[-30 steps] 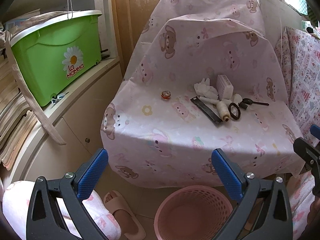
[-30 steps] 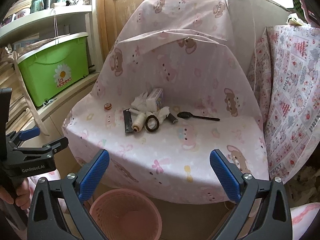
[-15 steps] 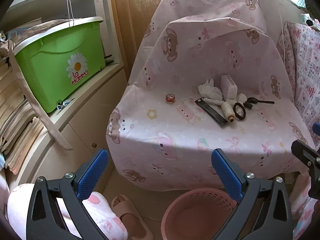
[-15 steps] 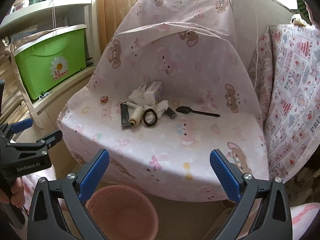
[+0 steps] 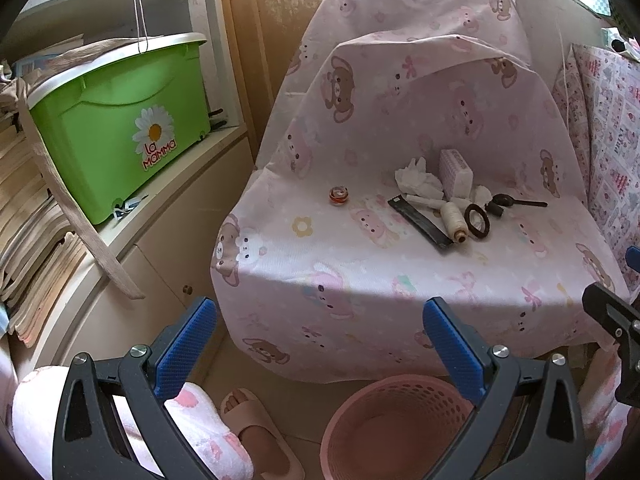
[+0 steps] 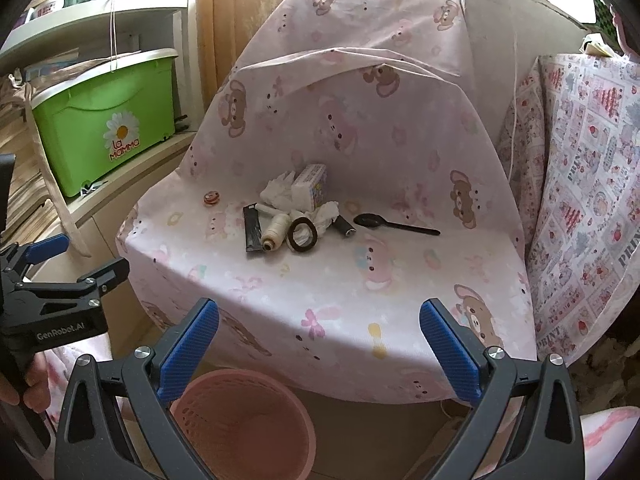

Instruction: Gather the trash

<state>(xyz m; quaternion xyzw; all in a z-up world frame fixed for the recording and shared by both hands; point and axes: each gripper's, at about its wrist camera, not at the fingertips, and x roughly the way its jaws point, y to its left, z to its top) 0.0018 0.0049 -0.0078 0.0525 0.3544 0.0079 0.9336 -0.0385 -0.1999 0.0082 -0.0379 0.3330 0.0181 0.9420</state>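
Observation:
A pile of small items lies on a chair draped in pink bear-print cloth [image 6: 328, 280]: crumpled white tissue [image 6: 278, 192] [image 5: 416, 178], a small box [image 6: 314, 184] [image 5: 456, 168], a black flat wrapper [image 6: 252, 228] [image 5: 422, 220], a cream thread spool [image 6: 274, 230] [image 5: 452, 218], a black tape ring [image 6: 303, 235] [image 5: 477, 221], a black spoon [image 6: 394, 224] [image 5: 516, 202] and a small round orange piece [image 6: 211, 198] [image 5: 339, 195]. A pink mesh bin [image 6: 248, 420] [image 5: 392, 428] stands on the floor below the seat. Both grippers hang open and empty in front of the chair: left gripper [image 5: 316, 344], right gripper [image 6: 318, 344].
A green lidded box [image 5: 116, 120] sits on a white shelf at the left, with stacked papers [image 5: 28, 220] beside it. Patterned fabric [image 6: 588, 200] hangs at the right. A foot in a pink slipper [image 5: 256, 432] rests by the bin.
Both grippers have drifted closer to the chair and slightly left, so the seat and its items appear larger. Nothing on the seat has moved; both grippers remain open.

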